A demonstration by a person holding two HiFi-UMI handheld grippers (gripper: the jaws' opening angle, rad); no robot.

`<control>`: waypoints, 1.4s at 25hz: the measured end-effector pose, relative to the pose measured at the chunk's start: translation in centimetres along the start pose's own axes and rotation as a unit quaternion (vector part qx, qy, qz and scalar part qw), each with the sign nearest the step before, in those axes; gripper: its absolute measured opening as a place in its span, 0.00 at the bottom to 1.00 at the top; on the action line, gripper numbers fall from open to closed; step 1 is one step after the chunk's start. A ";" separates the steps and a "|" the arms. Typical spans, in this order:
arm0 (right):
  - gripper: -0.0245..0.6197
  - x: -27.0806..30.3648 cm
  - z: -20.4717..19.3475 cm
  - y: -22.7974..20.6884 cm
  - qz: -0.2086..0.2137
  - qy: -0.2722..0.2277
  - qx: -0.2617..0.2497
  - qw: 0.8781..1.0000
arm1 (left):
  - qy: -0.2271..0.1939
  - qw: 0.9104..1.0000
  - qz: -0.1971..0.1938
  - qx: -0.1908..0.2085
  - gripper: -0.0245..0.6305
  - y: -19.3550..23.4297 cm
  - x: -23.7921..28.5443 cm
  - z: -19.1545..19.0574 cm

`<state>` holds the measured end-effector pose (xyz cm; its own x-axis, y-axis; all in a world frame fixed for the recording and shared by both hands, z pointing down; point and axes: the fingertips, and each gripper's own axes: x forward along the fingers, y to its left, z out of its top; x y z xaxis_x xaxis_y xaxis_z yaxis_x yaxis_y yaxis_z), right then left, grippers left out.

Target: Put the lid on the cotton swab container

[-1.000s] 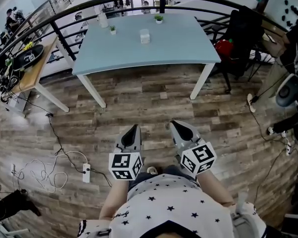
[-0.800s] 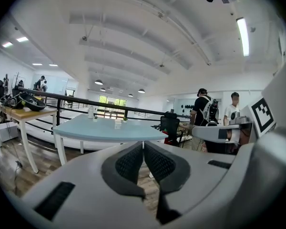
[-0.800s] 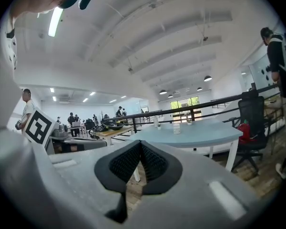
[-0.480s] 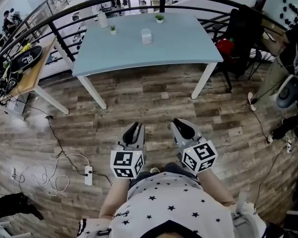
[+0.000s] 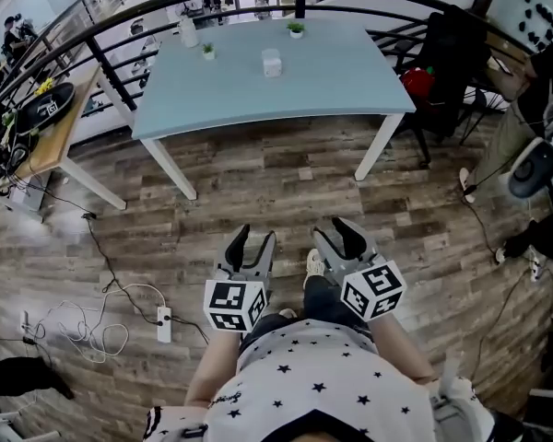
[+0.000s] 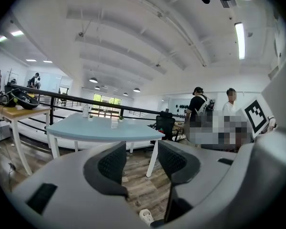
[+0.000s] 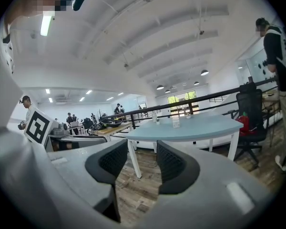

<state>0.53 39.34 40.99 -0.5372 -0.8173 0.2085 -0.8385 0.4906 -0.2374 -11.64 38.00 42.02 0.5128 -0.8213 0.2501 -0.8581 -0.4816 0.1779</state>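
Note:
The cotton swab container is a small whitish box far off on the light blue table; a separate lid cannot be made out. It also shows small in the left gripper view as the container and in the right gripper view as the container. My left gripper and right gripper hang close to the person's body over the wooden floor, well short of the table. Their jaws have just been opening. Left gripper and right gripper both stand open with nothing between the pads.
Two small potted plants and a white bottle stand at the table's far edge, before a black railing. A black chair is at the right, a wooden side table at the left. Cables and a power strip lie on the floor.
Both grippers' jaws have gone from shut to open, still empty. A shoe now shows between the grippers. The hands have hardly shifted.

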 end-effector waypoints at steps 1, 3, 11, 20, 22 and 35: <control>0.31 0.2 0.0 -0.2 0.002 0.000 0.000 1.000 | -0.002 1.000 0.001 -0.001 0.33 0.0 0.2 0.0; 0.34 0.7 0.2 -0.6 0.005 -0.003 0.002 1.000 | -0.002 1.000 0.002 -0.004 0.33 0.1 0.7 0.1; 0.37 5.1 1.8 -4.3 0.025 -0.012 -0.002 1.000 | 0.002 1.000 0.001 -0.012 0.35 1.5 5.6 0.7; 0.37 12.2 4.6 -10.5 0.031 -0.014 -0.012 0.999 | -0.016 1.000 0.010 -0.017 0.34 5.1 13.7 3.7; 0.37 13.8 5.3 -11.8 0.032 -0.009 -0.011 0.999 | -0.011 1.000 0.015 -0.013 0.34 5.8 15.6 4.3; 0.37 23.8 11.0 -19.1 0.061 0.012 -0.014 0.998 | -0.011 0.999 0.029 -0.027 0.34 10.4 27.0 9.9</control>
<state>4.76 7.19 40.08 -0.6367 -0.7438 0.2033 -0.7691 0.5938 -0.2363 -6.98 7.72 41.18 0.4607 -0.8543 0.2408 -0.8836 -0.4159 0.2149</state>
